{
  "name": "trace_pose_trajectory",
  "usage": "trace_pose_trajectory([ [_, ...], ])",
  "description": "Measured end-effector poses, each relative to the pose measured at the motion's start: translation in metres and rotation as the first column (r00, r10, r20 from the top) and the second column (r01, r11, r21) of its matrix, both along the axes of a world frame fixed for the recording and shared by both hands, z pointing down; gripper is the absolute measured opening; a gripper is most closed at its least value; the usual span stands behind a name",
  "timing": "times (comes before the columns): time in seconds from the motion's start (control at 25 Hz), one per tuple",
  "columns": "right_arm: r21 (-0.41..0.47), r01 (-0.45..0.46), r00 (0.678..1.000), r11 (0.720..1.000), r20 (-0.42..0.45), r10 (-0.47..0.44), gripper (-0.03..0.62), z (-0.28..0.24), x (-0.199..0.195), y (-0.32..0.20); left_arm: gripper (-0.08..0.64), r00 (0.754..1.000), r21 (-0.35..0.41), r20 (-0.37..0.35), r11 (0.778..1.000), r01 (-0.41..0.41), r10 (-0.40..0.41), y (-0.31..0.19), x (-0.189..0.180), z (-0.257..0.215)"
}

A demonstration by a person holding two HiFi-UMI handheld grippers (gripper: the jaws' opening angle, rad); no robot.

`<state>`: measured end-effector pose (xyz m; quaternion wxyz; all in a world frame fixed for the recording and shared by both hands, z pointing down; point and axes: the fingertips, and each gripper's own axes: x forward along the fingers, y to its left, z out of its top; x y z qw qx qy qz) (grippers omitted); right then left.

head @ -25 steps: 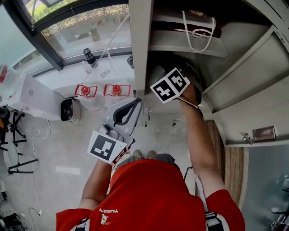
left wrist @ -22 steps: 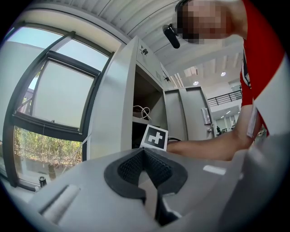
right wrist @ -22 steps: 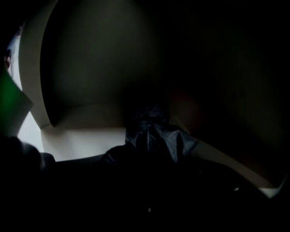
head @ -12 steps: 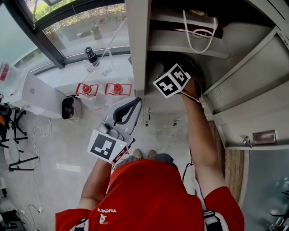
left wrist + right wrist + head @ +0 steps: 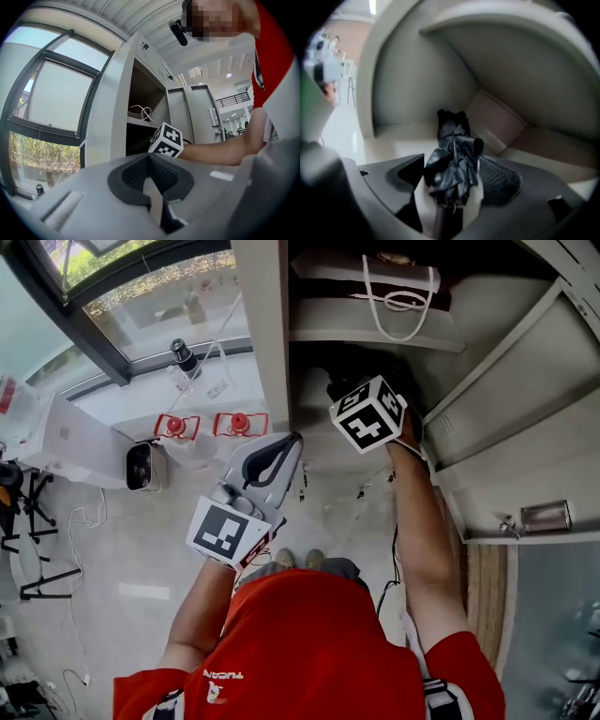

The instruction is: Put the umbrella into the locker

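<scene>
A folded black umbrella (image 5: 451,136) lies on the pale floor of a locker compartment (image 5: 393,136), pointing toward its back wall. My right gripper (image 5: 457,166) reaches into that compartment. Its jaws have just been opening and stand wide, with the umbrella's handle end between them and no firm press visible. In the head view only that gripper's marker cube (image 5: 368,414) shows at the locker's mouth (image 5: 319,381); the umbrella is hidden there. My left gripper (image 5: 272,457) hangs outside, left of the locker's side wall (image 5: 267,343), shut and empty.
The shelf above holds a dark bag with white cord handles (image 5: 401,298). The locker door (image 5: 511,423) stands open on the right. Red items (image 5: 178,426), a bottle (image 5: 184,356) and a white box (image 5: 70,439) sit by the window on the left.
The right gripper's marker cube has turned and shifted slightly right at the locker's mouth. The left gripper has stayed where it was.
</scene>
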<state>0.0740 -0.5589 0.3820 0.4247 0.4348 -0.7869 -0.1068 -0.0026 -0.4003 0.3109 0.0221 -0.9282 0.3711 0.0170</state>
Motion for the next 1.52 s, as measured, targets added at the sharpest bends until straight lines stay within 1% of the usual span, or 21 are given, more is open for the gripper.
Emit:
trace_pose_trajectory([
  [0.12,0.03,0.007,0.998,1.0,0.055,-0.009,0.331,-0.015,0.002,0.018,0.005,1.0,0.0,-0.004,1.0,-0.002,0.002,-0.002,0.003,0.0],
  [0.24,0.091,0.008,0.992,0.996,0.121,-0.019,0.331,-0.034,0.004,0.041,0.005,1.0,0.004,-0.006,1.0,-0.006,0.006,-0.003,0.007,-0.001],
  [0.36,0.14,0.012,0.971,0.99,0.234,-0.045,0.331,-0.053,0.004,0.068,0.005,1.0,0.006,-0.008,1.0,-0.015,0.015,-0.002,0.011,-0.002],
  [0.44,0.161,0.025,0.937,0.987,0.341,-0.079,0.331,-0.063,0.001,0.088,0.005,1.0,0.009,-0.008,1.0,-0.023,0.023,-0.001,0.014,-0.003],
  [0.52,0.171,0.043,0.892,0.984,0.437,-0.115,0.33,-0.07,-0.001,0.108,0.005,0.999,0.011,-0.006,0.999,-0.033,0.033,0.0,0.017,-0.003],
  [0.6,0.178,0.057,0.847,0.982,0.512,-0.142,0.33,-0.075,-0.003,0.127,0.005,0.999,0.009,-0.003,0.999,-0.041,0.041,0.002,0.02,-0.002],
  [0.68,0.186,0.066,0.812,0.98,0.561,-0.161,0.326,-0.076,-0.005,0.144,0.005,0.999,0.007,0.0,0.999,-0.051,0.051,0.005,0.023,-0.002],
  [0.72,0.188,0.066,0.801,0.98,0.576,-0.164,0.309,-0.075,-0.005,0.152,0.005,0.998,0.007,0.001,0.998,-0.056,0.056,0.006,0.024,-0.001],
  [0.84,0.184,0.049,0.775,0.982,0.613,-0.154,0.184,-0.069,-0.007,0.171,0.005,0.997,0.005,-0.001,0.997,-0.071,0.071,0.011,0.028,-0.001],
  [0.92,0.175,0.035,0.753,0.984,0.643,-0.141,0.137,-0.064,-0.007,0.179,0.005,0.997,0.002,-0.003,0.997,-0.079,0.079,0.014,0.031,-0.001],
  [1.0,0.167,0.022,0.729,0.986,0.672,-0.13,0.105,-0.06,-0.007,0.186,0.005,0.996,0.0,-0.005,0.996,-0.087,0.087,0.017,0.033,0.0],
  [1.08,0.162,0.016,0.696,0.987,0.707,-0.128,0.073,-0.06,-0.008,0.193,0.005,0.996,-0.003,-0.007,0.996,-0.094,0.094,0.02,0.034,-0.001],
  [1.2,0.152,0.011,0.624,0.988,0.771,-0.126,0.033,-0.063,-0.006,0.202,0.006,0.995,-0.004,-0.01,0.995,-0.103,0.103,0.025,0.035,-0.001],
  [1.24,0.149,0.011,0.607,0.989,0.785,-0.125,0.017,-0.064,-0.005,0.204,0.005,0.994,-0.005,-0.011,0.994,-0.106,0.106,0.027,0.036,0.0],
  [1.28,0.149,0.01,0.597,0.989,0.793,-0.126,0.007,-0.065,-0.005,0.206,0.005,0.994,-0.005,-0.011,0.994,-0.108,0.108,0.028,0.036,0.0],
  [1.32,0.152,0.01,0.592,0.988,0.796,-0.128,0.005,-0.065,-0.005,0.208,0.005,0.994,-0.005,-0.012,0.994,-0.111,0.111,0.03,0.037,0.0],
  [1.4,0.161,0.008,0.593,0.987,0.794,-0.134,0.003,-0.067,-0.006,0.212,0.005,0.993,-0.003,-0.014,0.993,-0.117,0.117,0.033,0.038,-0.001],
  [1.52,0.174,0.007,0.61,0.985,0.78,-0.142,0.003,-0.068,-0.009,0.216,0.005,0.992,-0.001,-0.014,0.992,-0.124,0.124,0.036,0.039,-0.002],
])
